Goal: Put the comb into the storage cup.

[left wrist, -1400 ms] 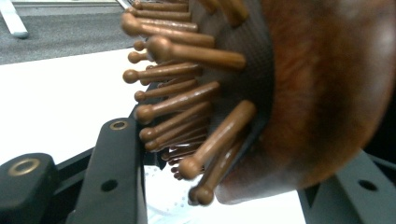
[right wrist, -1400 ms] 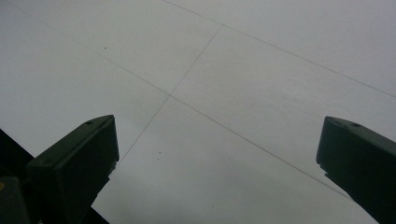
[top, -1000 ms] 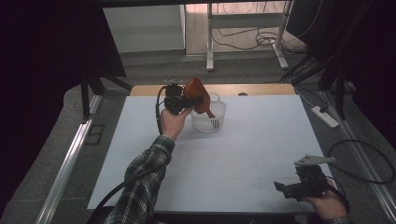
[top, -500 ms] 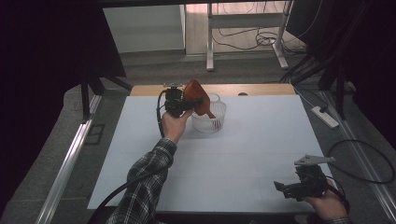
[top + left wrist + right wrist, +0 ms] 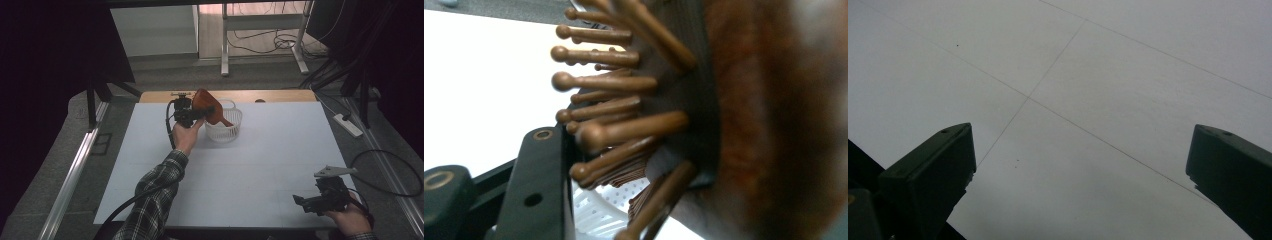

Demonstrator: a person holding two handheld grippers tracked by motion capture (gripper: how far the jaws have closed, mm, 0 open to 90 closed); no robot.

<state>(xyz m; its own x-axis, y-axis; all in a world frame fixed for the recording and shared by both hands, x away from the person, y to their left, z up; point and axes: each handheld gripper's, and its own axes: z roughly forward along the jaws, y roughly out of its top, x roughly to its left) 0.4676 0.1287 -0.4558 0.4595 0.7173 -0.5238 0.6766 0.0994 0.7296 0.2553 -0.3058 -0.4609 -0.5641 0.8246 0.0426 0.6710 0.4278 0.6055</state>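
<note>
A brown hairbrush (image 5: 206, 105) is tilted over a white perforated basket (image 5: 225, 131) at the back of the white table (image 5: 260, 165). Its handle slants down into the basket. My left gripper (image 5: 192, 116) is shut on the brush head from the basket's left side. The left gripper view has the brush's round-tipped bristles (image 5: 624, 90) against one black jaw, and a bit of the basket (image 5: 599, 215) below. Near the table's front right corner my right gripper (image 5: 300, 202) stands open above bare table (image 5: 1078, 100), holding nothing.
A wooden strip (image 5: 280, 95) runs along the table's far edge. A power strip (image 5: 347, 125) and cables lie on the floor to the right. A metal rail (image 5: 75, 170) runs along the floor to the left.
The left gripper has shifted the brush slightly left and lower over the basket. The right gripper has stayed put.
</note>
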